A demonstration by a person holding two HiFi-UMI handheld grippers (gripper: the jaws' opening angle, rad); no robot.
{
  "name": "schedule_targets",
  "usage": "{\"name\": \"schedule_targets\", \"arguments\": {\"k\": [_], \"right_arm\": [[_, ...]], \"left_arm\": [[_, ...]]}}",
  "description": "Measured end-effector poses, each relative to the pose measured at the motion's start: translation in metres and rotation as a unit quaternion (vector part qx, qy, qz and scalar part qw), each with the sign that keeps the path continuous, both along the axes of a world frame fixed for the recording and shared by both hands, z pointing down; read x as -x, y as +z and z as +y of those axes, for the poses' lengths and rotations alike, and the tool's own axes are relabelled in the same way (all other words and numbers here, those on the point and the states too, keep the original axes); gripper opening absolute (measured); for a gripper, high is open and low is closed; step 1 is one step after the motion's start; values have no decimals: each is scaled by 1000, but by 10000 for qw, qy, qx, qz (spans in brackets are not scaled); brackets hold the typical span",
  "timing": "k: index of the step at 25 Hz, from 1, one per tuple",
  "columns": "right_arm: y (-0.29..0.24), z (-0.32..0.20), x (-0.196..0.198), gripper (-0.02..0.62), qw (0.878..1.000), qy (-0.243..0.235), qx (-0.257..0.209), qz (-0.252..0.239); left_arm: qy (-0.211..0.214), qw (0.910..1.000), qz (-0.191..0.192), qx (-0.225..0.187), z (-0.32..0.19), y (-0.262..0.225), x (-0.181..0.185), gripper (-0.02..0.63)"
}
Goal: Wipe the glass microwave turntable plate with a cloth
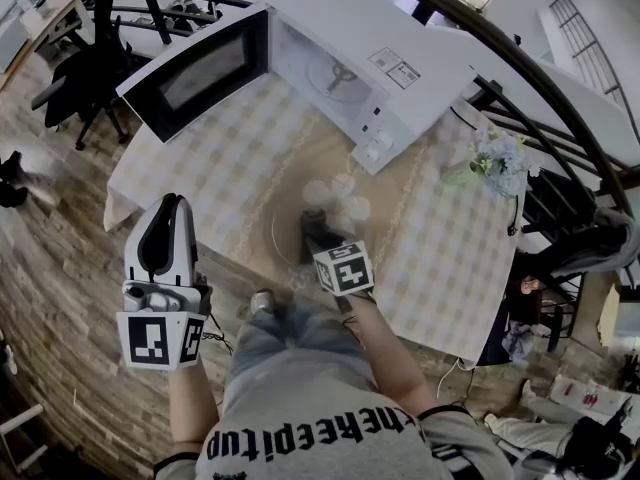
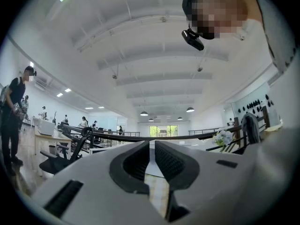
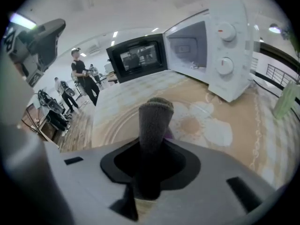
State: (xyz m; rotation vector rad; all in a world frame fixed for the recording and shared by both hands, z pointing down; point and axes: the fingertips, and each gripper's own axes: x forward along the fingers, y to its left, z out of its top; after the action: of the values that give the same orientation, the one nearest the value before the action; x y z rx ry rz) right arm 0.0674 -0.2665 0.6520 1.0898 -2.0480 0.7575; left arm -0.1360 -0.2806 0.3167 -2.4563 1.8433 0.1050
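Note:
The glass turntable plate (image 1: 281,231) lies flat on the checked tablecloth in front of the microwave; its ringed rim (image 3: 111,126) shows in the right gripper view. My right gripper (image 1: 318,238) hovers over the plate, shut on a folded dark grey cloth (image 3: 154,121) that sticks out past its jaws (image 3: 150,153). Whether the cloth (image 1: 316,226) touches the glass I cannot tell. My left gripper (image 1: 170,206) is held off the table's front left edge, away from the plate. Its jaws (image 2: 151,162) stand nearly together with nothing between them.
A white microwave (image 1: 372,60) stands at the table's back with its door (image 1: 200,73) swung open to the left. A vase of pale flowers (image 1: 497,163) sits at the right. A black railing curves behind the table. People stand further off in the room.

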Motion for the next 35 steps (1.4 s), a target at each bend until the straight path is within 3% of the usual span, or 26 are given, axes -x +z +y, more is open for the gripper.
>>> {"name": "schedule_targets", "arguments": {"k": [10,16,19,22,27,30,35], "right_arm": [[-1,-14,-103,107,9932,1096,-93,387],[-4,-14,-113,107,9901,1268,-47,593],[-11,0,-80,106,9948,911,16,449],[-14,28,-14,107,9997,175,164,21],[-9,68,74,107,9949,-972,177,-191],[-6,71,78,109,9927,-1200,-34,-139],[-2,66,39,109,9962,-829,20,-274]], "left_arm": [[140,9999,2,-36,1,-3,-11,35],[140,9999,0,-29,4,-3,-8,35],[136,9999,11,-27,6,-2,-7,35],[143,9999,29,-19,6,-2,-6,35],[219,9998,28,-6,5,-1,-11,35],[243,9997,19,3,4,0,-13,35],[315,9995,4,5,4,0,-21,37]]}}
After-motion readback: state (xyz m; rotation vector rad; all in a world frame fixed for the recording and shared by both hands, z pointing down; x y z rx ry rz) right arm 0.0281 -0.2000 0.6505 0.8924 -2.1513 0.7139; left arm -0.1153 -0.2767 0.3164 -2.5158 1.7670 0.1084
